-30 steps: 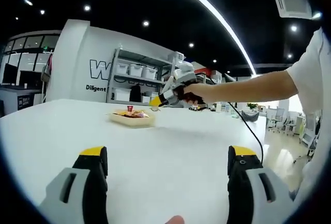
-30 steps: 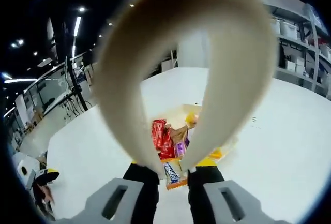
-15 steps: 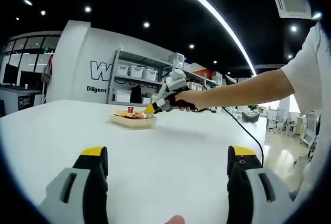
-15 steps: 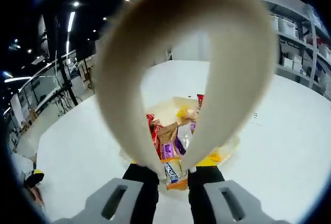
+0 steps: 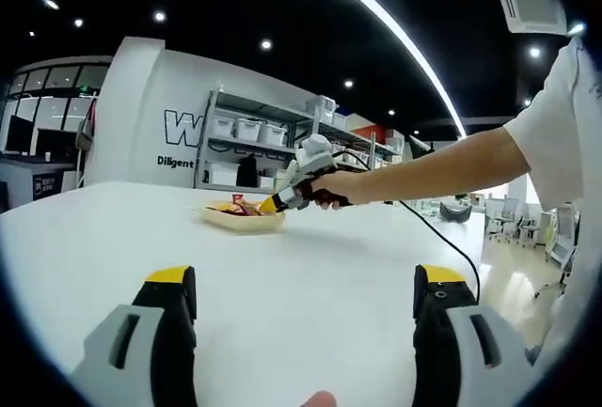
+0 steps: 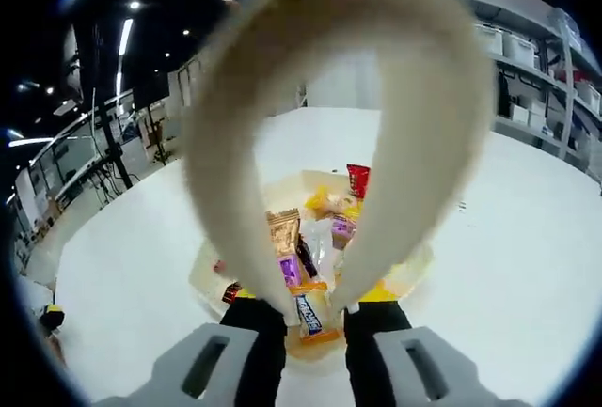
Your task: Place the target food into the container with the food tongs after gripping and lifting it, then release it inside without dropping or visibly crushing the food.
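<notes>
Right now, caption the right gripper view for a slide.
Right claw shut on beige food tongs, poised above a tray of wrapped snacks.

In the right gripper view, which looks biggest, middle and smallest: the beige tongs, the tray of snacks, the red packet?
1. Beige tongs, inflated by nearness to the camera.
2. Tray.
3. Red packet.

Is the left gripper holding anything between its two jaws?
No, the left gripper has its jaws wide apart with only bare white table between them.

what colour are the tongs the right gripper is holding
Pale beige, cream-like tongs, seen best in the right gripper view.
</notes>
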Available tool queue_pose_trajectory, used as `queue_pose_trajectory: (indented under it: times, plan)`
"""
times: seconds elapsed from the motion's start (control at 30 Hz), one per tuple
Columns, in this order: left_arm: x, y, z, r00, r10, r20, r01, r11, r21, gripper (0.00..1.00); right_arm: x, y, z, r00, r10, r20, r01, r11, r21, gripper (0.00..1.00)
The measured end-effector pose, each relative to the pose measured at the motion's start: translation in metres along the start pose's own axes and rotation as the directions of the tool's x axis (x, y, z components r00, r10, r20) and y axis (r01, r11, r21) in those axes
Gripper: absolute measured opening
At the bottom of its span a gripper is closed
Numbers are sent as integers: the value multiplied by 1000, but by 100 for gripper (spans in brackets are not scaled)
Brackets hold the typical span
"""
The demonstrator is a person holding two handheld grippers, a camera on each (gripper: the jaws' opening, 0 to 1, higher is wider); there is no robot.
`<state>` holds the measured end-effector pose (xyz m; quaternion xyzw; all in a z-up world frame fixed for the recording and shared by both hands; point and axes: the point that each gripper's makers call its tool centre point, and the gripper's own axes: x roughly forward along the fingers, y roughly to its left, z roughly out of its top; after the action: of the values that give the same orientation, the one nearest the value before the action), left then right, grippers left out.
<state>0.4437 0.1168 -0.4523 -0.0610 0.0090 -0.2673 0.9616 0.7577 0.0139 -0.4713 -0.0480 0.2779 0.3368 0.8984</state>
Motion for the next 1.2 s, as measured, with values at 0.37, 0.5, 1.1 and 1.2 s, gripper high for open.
queue_pose_trajectory:
  times: [0.37,0.5,1.1,1.2]
  plan:
    - [0,-1,0,1000,2,-2,-2,1000,8,93,-13,-4,7,999,-5,43,4,999,33,20]
    - [-1,-2,0,1000,1,-4,-1,1000,11,93,-20,-6,9,999,-8,54,6,999,36,20]
    - [0,-3,-2,1000,-6,-15,7,1000,11,93,-69,17,17,991,43,125,-50,997,55,21]
    - [0,-4,-2,1000,-9,-16,9,1000,11,93,-77,24,14,991,52,123,-57,998,39,21]
